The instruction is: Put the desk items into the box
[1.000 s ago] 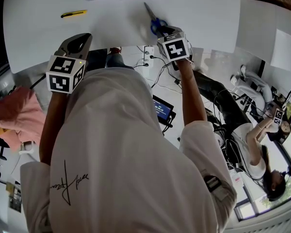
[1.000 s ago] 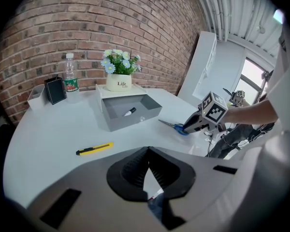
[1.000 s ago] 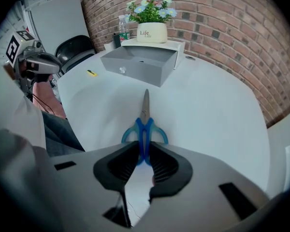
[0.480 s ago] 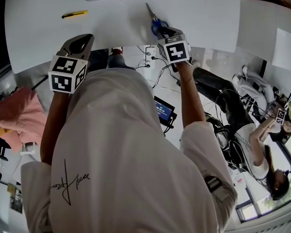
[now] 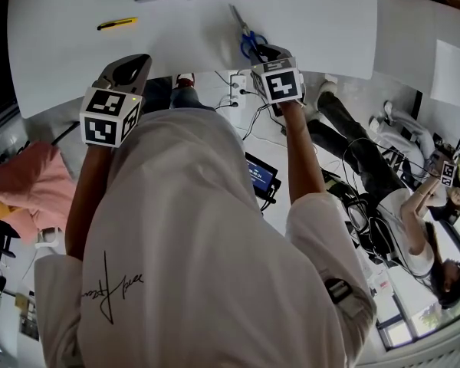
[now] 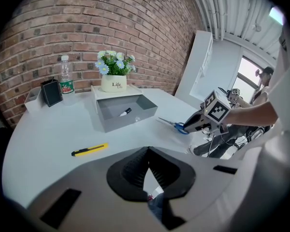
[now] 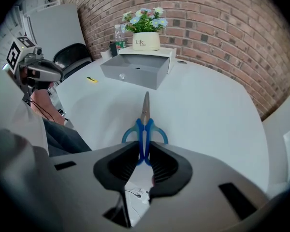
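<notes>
Got the right claw (image 7: 144, 151) clamped on the handles of the blue scissors (image 7: 145, 122), down at the near edge of the desk (image 7: 208, 110), blade pointing toward the grey box (image 7: 130, 76). Holding the left claw (image 6: 146, 161) shut, nothing in it. Also spotting a yellow cutter (image 6: 89, 150) lying well apart from the box.

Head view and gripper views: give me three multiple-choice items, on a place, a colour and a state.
1. Relative to the grey box, the yellow cutter lies: A inside it; B outside it, on the table; C on its rim.
2. The scissors have handles that are: A red; B blue; C black.
3. The left gripper has its fingers: A wide apart; B shut on the cutter; C shut, nothing between.
1 B: it lies on bare table, apart from the box. 2 B: blue loops show in the grip of the right gripper. 3 C: the pads meet, empty.
</notes>
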Demonstrator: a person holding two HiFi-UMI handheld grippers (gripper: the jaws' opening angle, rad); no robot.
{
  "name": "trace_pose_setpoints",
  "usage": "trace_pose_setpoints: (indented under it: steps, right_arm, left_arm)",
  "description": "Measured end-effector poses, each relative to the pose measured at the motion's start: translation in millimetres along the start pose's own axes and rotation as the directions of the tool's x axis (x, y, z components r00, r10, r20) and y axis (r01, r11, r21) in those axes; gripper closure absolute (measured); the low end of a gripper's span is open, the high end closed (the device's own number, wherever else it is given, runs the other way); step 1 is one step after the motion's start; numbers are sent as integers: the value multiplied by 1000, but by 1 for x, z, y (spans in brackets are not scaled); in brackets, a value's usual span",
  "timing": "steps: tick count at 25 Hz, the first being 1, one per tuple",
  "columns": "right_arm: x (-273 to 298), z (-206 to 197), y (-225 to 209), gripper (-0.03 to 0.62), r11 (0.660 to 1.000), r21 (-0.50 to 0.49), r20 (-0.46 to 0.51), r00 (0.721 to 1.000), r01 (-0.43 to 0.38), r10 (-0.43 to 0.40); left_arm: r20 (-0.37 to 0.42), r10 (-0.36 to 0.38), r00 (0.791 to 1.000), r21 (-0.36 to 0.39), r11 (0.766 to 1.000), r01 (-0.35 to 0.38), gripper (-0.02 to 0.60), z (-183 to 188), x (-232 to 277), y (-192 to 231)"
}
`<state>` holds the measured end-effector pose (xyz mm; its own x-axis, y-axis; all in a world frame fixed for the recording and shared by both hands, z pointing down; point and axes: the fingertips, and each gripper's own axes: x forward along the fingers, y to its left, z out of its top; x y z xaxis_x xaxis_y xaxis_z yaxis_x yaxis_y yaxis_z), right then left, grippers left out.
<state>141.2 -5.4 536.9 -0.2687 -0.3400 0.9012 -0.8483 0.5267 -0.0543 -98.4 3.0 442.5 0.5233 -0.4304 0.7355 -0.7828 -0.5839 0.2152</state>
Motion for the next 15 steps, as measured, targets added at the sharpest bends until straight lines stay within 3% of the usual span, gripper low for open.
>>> trace_pose_setpoints:
  steps: [15]
  right_arm:
    - [-16, 16, -1, 505, 999, 36, 50, 999, 2, -4]
  left_arm:
    - [10, -9, 1000, -35, 999, 9, 575, 0, 0, 0]
